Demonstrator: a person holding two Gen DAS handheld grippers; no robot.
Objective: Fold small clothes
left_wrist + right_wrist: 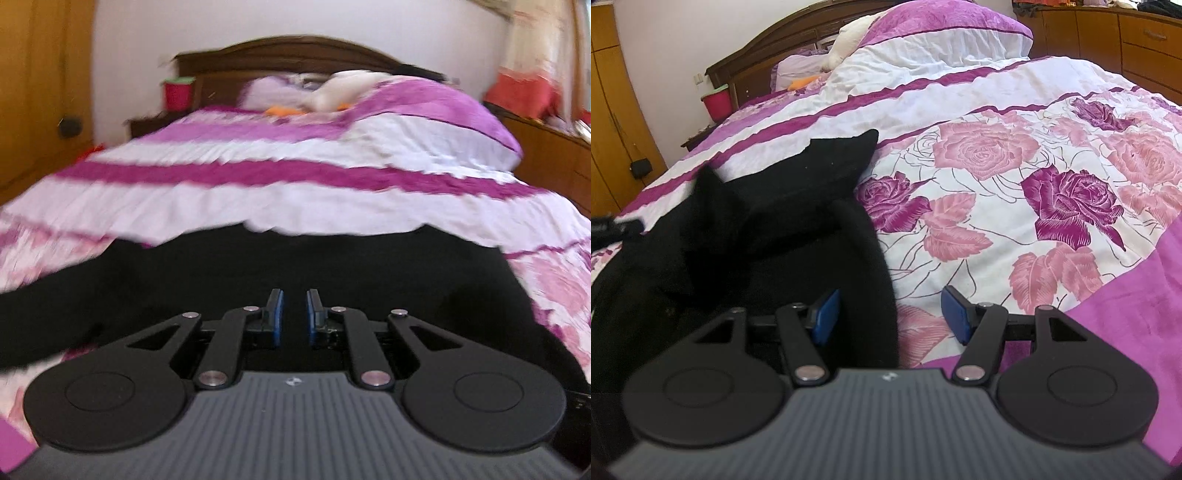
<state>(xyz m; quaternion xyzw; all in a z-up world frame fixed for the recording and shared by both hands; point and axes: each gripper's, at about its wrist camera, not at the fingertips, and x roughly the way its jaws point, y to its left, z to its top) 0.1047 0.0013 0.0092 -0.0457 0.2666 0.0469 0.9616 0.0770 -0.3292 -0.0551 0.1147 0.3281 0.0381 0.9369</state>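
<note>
Jaws of the left gripper [294, 314] stand narrowly apart over the black garment [332, 266]; the right gripper [889, 314] gapes wide, straddling the garment's edge on the bed [1034, 155].

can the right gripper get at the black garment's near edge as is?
Probably yes. The right gripper is open and the black garment edge already lies between its fingers on the bedspread, nothing blocking.

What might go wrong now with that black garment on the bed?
The right gripper is open astride the edge of the black garment; closing there might also pinch the floral bedspread. The garment lies bunched, so a fold could come out crooked. The left gripper looks nearly closed; whether it holds cloth is unclear.
</note>
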